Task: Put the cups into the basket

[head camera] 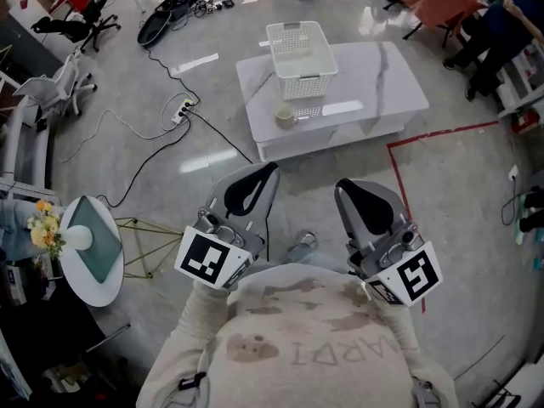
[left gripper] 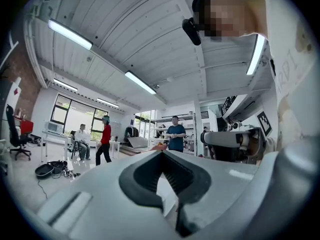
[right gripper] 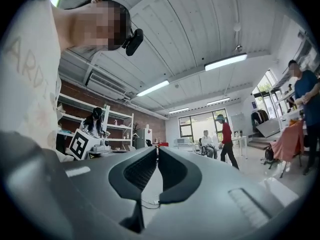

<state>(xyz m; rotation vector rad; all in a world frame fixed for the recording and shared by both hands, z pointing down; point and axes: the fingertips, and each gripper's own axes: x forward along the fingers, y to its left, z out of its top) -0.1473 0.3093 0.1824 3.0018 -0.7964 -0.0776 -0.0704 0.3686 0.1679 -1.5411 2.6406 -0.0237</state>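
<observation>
Left gripper (head camera: 270, 170), right gripper (head camera: 340, 185) held at lower centre, fingers pressed together on nothing | cup (head camera: 285, 117) seen on white counter (head camera: 382, 83), upper centre, just below mesh basket (head camera: 306, 79).

**White desk with a basket and one cup**

The low desk (head camera: 378, 79) has a long white top with faint grey veining and stands on a glossy grey floor (head camera: 442, 202). A white slatted basket (head camera: 304, 82) stands on the left half of the top, its back rim at the far edge. A single tan cup (head camera: 285, 117) sits just beside the basket's near left corner, close to the desk's near edge and apart from the basket wall. The right half of the top is bare and shiny. A red tape line (head camera: 442, 132) on the floor runs off from the near right corner.
</observation>
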